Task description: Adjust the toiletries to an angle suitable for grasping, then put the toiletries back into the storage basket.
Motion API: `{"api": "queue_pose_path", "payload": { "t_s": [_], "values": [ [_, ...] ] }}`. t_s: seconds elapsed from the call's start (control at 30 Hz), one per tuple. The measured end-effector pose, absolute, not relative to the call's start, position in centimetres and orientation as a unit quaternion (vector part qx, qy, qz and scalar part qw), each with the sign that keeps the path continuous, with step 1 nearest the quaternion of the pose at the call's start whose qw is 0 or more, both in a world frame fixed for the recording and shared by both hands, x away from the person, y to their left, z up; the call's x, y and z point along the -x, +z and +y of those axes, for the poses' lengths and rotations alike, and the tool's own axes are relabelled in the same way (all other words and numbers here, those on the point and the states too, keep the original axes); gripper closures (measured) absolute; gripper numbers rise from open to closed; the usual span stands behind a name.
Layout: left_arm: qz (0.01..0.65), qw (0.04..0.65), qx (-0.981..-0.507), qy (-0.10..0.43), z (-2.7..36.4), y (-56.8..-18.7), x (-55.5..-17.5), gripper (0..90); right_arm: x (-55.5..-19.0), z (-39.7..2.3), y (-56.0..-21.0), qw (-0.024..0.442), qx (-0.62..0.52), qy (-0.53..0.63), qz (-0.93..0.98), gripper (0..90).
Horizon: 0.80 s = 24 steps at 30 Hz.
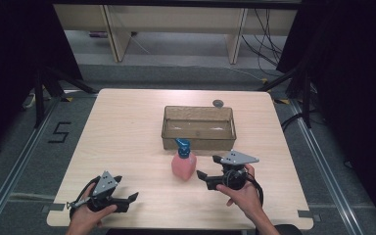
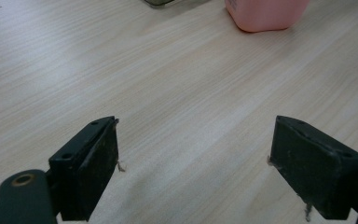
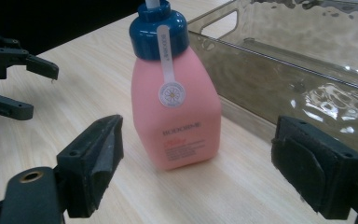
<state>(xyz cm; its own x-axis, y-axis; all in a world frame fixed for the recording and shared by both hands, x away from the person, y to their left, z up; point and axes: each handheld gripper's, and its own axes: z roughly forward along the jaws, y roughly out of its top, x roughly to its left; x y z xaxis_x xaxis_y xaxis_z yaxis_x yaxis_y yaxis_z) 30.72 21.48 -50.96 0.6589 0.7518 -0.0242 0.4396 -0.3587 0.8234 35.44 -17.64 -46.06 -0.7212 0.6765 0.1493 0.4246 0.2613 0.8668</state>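
A pink bottle [image 1: 183, 163] with a blue pump cap stands upright on the wooden table [image 1: 122, 127], just in front of a smoky clear plastic bin [image 1: 198, 141]. My right gripper [image 1: 208, 166] is open just to the right of the bottle, jaws pointing at it. In the right gripper view the bottle [image 3: 175, 107] stands a little beyond the open jaws of my right gripper [image 3: 200, 144], with the bin [image 3: 298, 70] behind it. My left gripper [image 1: 126, 187] is open near the front left edge, with nothing between the jaws. In the left gripper view the bottle's base [image 2: 265, 14] lies far ahead of my left gripper [image 2: 198, 140].
The bin looks empty. A small dark round thing [image 1: 218, 103] lies on the table just past the bin. The number 5 [image 1: 58, 132] is marked on the floor at the left. Desk legs and cables stand beyond the table's far edge.
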Motion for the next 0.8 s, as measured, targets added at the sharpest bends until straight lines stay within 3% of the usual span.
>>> {"api": "queue_pose_path", "payload": {
  "t_s": [0.8],
  "values": [
    [0.365, 0.427, -0.807, 0.182, 21.5, -50.9, -30.6, 14.8, -37.3, -14.3, -45.1, 0.132, -0.320, 0.499, 0.794, 16.7]
  ]
}}
